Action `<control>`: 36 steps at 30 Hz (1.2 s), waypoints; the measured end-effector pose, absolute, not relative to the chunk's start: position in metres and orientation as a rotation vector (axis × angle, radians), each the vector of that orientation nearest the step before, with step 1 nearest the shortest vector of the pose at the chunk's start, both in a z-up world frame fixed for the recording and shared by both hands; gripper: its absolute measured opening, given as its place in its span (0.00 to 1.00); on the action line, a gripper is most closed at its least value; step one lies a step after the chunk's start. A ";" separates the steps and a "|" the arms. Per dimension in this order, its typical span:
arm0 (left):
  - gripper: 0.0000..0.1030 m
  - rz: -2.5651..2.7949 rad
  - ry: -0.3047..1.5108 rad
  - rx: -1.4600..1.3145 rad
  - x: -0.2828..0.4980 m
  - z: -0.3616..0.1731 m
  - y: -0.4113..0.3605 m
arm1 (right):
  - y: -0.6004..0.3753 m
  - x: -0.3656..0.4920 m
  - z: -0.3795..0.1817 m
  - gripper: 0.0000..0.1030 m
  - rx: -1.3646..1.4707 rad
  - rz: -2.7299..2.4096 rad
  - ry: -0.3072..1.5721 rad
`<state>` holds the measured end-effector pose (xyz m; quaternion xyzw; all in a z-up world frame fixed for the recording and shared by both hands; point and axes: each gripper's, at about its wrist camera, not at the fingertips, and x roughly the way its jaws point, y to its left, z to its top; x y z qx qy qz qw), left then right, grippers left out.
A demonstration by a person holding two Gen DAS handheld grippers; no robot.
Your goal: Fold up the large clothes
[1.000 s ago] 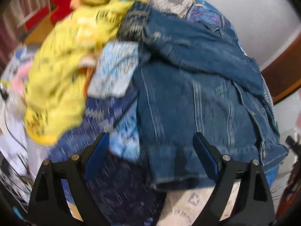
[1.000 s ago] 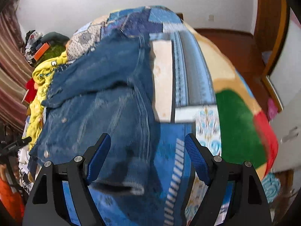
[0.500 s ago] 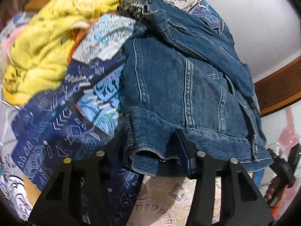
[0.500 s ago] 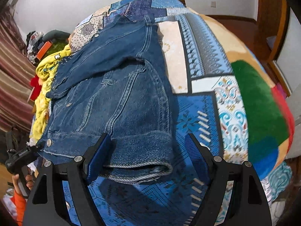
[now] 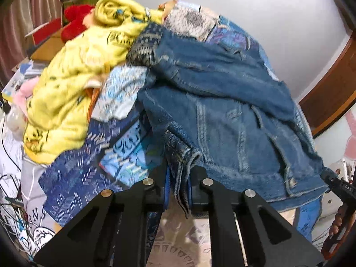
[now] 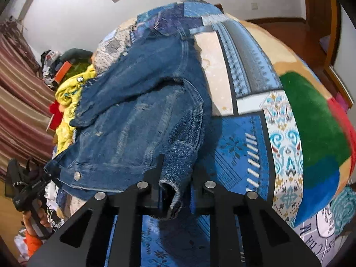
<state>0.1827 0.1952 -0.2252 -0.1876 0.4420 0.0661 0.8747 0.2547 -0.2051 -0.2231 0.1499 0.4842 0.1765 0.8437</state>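
A blue denim jacket (image 5: 224, 115) lies on a patchwork bedspread (image 5: 93, 171). It also shows in the right wrist view (image 6: 138, 120). My left gripper (image 5: 178, 184) is shut on the jacket's bottom hem at one corner, the cloth bunched between the blue pads. My right gripper (image 6: 174, 191) is shut on the hem at the other corner, with a fold of denim hanging between the fingers. Both corners are lifted a little off the bed.
A yellow garment (image 5: 73, 75) is heaped on the bed left of the jacket; it shows in the right wrist view (image 6: 66, 98) too. The bedspread (image 6: 300, 133) extends to the right. Striped curtains (image 6: 20, 102), clutter and cables (image 5: 9, 191) sit at the left.
Both grippers have closed on the jacket's hem: they were open a second ago, around the hem half a second ago. The hem corners are now pulled up and bunched.
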 end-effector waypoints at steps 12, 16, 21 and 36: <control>0.10 0.061 0.736 -0.432 0.227 -0.155 0.217 | -0.191 0.309 -0.172 0.11 0.318 0.451 0.846; 0.10 0.053 0.693 -0.443 0.262 -0.138 0.224 | -0.182 0.337 -0.147 0.11 0.286 0.465 0.774; 0.10 0.051 0.671 -0.516 0.312 -0.126 0.242 | -0.169 0.384 -0.126 0.11 0.249 0.459 0.720; 0.10 0.154 0.874 -0.497 0.485 -0.205 0.276 | -0.133 0.546 -0.186 0.11 0.192 0.376 0.893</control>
